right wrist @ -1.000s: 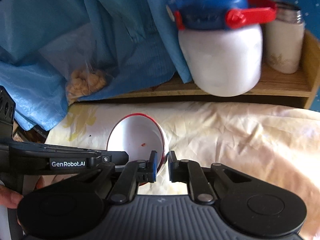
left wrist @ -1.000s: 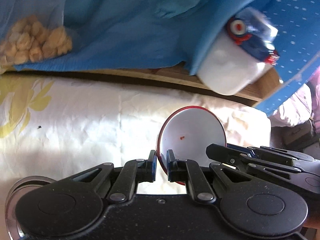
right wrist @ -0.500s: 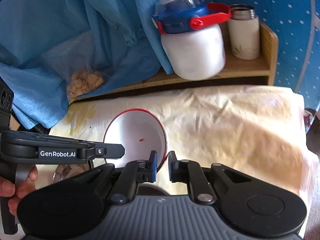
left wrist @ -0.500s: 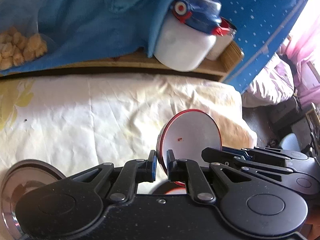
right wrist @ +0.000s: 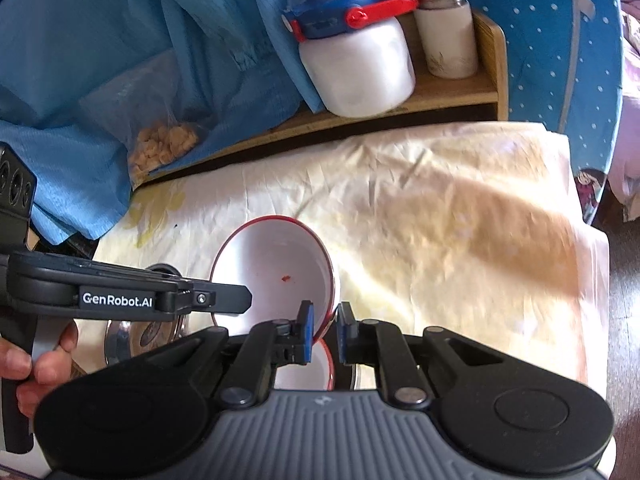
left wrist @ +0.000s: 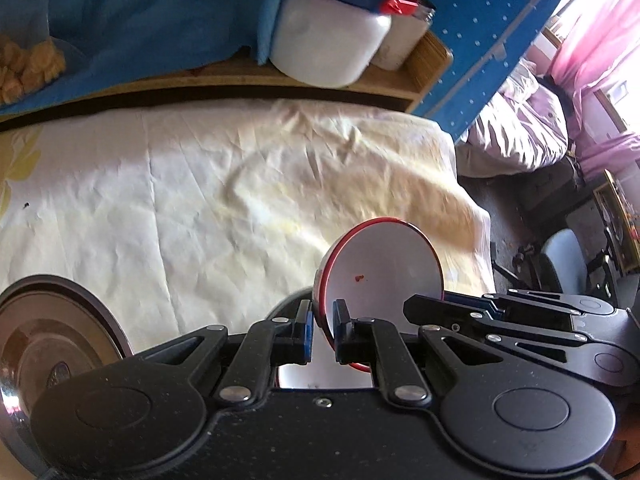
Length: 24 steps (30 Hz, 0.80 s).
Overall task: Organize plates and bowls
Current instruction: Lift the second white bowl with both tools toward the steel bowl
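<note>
A white bowl with a red rim [left wrist: 380, 276] [right wrist: 276, 276] hangs tilted over the cloth-covered table [left wrist: 200, 200]. My left gripper [left wrist: 322, 322] is shut on its near rim in the left wrist view. My right gripper [right wrist: 325, 326] is shut on the opposite rim. Each gripper shows in the other's view: the right gripper [left wrist: 412, 304] and the left gripper [right wrist: 240, 300], held by a hand [right wrist: 24, 376]. A second red-rimmed bowl [right wrist: 308, 372] [left wrist: 308, 376] sits right under the fingers, mostly hidden. A steel plate [left wrist: 52, 344] [right wrist: 136, 336] lies to its left.
A wooden shelf [right wrist: 440, 96] at the back holds a white jug with a blue lid [right wrist: 360, 72] and a white flask [right wrist: 448, 40]. Blue cloth and a bag of snacks [right wrist: 164, 148] lie behind. The table's right edge [right wrist: 592, 248] drops to the floor.
Both grippers have carried the bowl back from the shelf, toward the near right of the table. The second bowl and the steel plate have come into view beneath.
</note>
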Each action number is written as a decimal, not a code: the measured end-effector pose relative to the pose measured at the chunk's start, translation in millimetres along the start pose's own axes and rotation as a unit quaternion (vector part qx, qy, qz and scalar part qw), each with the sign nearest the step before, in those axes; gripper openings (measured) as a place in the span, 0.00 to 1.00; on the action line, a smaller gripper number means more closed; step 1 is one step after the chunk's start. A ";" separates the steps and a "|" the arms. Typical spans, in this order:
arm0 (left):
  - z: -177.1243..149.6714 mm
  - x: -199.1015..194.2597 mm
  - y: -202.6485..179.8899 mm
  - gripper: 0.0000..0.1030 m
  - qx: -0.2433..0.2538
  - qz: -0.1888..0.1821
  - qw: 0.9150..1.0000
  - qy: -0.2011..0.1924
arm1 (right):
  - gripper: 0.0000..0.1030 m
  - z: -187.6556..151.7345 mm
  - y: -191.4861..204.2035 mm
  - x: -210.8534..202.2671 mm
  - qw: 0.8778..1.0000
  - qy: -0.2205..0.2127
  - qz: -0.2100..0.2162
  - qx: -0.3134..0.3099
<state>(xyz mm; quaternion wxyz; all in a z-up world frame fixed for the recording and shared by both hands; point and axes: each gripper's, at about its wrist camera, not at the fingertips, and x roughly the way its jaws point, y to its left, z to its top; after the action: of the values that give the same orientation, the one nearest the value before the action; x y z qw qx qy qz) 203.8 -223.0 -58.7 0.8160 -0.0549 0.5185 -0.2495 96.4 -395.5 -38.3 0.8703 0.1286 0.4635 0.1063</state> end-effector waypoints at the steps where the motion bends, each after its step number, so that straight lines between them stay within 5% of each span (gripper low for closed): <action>1: -1.9 0.6 -0.4 0.09 0.001 -0.001 1.000 0.002 | 0.13 -2.0 -0.6 -0.6 1.000 0.002 0.000 0.003; 24: -30.1 15.1 5.0 0.12 -0.018 -0.018 0.998 0.055 | 0.13 -18.4 -1.0 2.1 0.999 0.049 -0.011 0.016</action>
<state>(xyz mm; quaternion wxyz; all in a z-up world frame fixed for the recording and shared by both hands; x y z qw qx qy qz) 184.4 -220.6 -86.5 0.7803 -0.0650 0.5662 -0.2576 82.4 -393.6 -50.2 0.8456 0.1326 0.5083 0.0953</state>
